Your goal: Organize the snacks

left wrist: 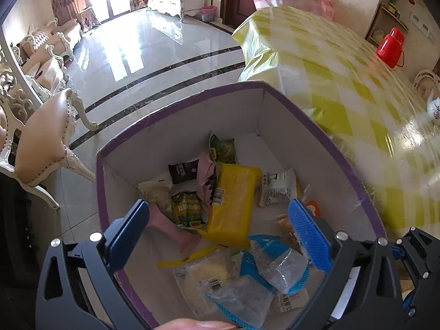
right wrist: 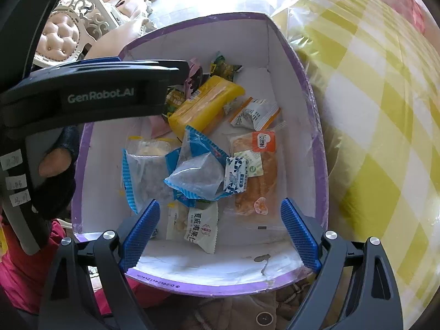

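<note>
Cardboard box (right wrist: pixel 316 148): white matte inside, purple-edged rim, straight walls, a grey scuff on the near floor panel. It stands just beside a table draped in glossy yellow-and-white checked plastic cloth (right wrist: pixel 385 110).

Snacks lie loose on the box floor, overlapping. Yellow brick-shaped packet (right wrist: pixel 205 104), smooth film, barcode on one end, towards the far wall. Beside it a small white sachet with orange crimped edge (right wrist: pixel 254 114). Centre: clear crinkled pouch with blue serrated seams (right wrist: pixel 196 173), pillow-shaped, lying on a second one like it (right wrist: pixel 143 173). A small blue-and-white patterned sweet (right wrist: pixel 235 178) touches the pouch. Right of that, a flat transparent bag of orange strips with an orange label (right wrist: pixel 255 170). Nearest: white sachet with dark printed characters (right wrist: pixel 200 227). Green foil packets sit at the far end (left wrist: pixel 188 210).

Left gripper (left wrist: pixel 221 227): blue ribbed pads spread wide above the box, nothing between them. Right gripper (right wrist: pixel 221 229): likewise wide apart, empty, poised over the near end of the box. A fingertip (right wrist: pixel 55 161) shows on the left gripper's handle.
</note>
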Demonstrator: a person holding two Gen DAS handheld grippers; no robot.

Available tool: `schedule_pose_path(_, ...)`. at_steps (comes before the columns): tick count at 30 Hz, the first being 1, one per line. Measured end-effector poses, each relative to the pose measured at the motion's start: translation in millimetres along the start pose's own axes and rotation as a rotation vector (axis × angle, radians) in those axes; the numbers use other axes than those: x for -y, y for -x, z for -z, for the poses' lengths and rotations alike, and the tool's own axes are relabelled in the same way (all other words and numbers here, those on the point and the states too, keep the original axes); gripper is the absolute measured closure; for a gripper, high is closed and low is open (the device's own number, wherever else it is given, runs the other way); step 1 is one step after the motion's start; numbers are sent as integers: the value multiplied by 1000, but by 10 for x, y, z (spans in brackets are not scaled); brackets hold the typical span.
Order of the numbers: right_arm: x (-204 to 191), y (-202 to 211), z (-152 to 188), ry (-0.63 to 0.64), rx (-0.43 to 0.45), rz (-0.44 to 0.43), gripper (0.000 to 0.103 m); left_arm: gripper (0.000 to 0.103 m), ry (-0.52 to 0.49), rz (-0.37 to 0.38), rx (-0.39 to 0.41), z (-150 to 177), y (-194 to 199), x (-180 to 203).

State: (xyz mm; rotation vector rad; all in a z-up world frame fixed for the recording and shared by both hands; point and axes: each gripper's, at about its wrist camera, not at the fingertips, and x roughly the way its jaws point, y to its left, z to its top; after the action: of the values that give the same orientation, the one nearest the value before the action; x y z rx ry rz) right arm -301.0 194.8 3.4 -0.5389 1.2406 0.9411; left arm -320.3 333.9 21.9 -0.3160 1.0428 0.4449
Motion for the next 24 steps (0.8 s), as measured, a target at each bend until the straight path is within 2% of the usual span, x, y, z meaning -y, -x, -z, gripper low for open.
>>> schedule_pose_path(24,-62,-37,21,10,1,15,16,2,0,-6,-10,4,-45,-29)
